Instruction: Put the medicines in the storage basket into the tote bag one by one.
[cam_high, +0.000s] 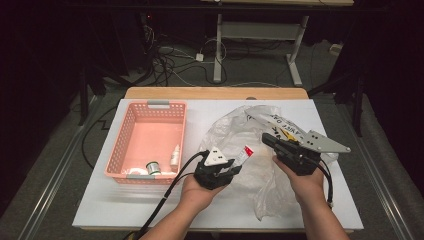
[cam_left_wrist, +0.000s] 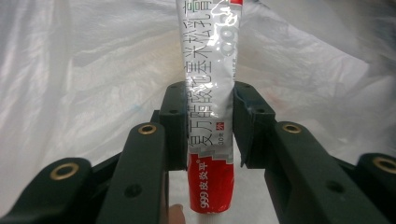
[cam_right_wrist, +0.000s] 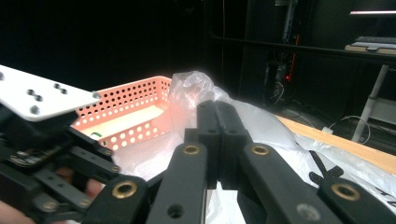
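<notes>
A red and silver ointment tube (cam_left_wrist: 210, 116) with Chinese print stands between the pads of my left gripper (cam_left_wrist: 208, 126), which is shut on its lower half. From above, that tube (cam_high: 245, 152) sticks out of the left gripper (cam_high: 239, 162) over a crumpled clear plastic bag (cam_high: 260, 185) in the middle of the table. My right gripper (cam_high: 267, 138) sits at the bag's upper right. Its jaws are pressed together (cam_right_wrist: 218, 135) with bag film (cam_right_wrist: 191, 88) bunched right around them, so it seems to pinch the bag.
A pink perforated basket (cam_high: 159, 104) stands on the left of the white tabletop (cam_high: 100, 200). It holds a solder spool (cam_high: 151, 168) and a small white bottle (cam_high: 175, 156). The basket (cam_right_wrist: 140, 98) also appears beyond the left gripper's body (cam_right_wrist: 46, 163). Cables trail off the front edge.
</notes>
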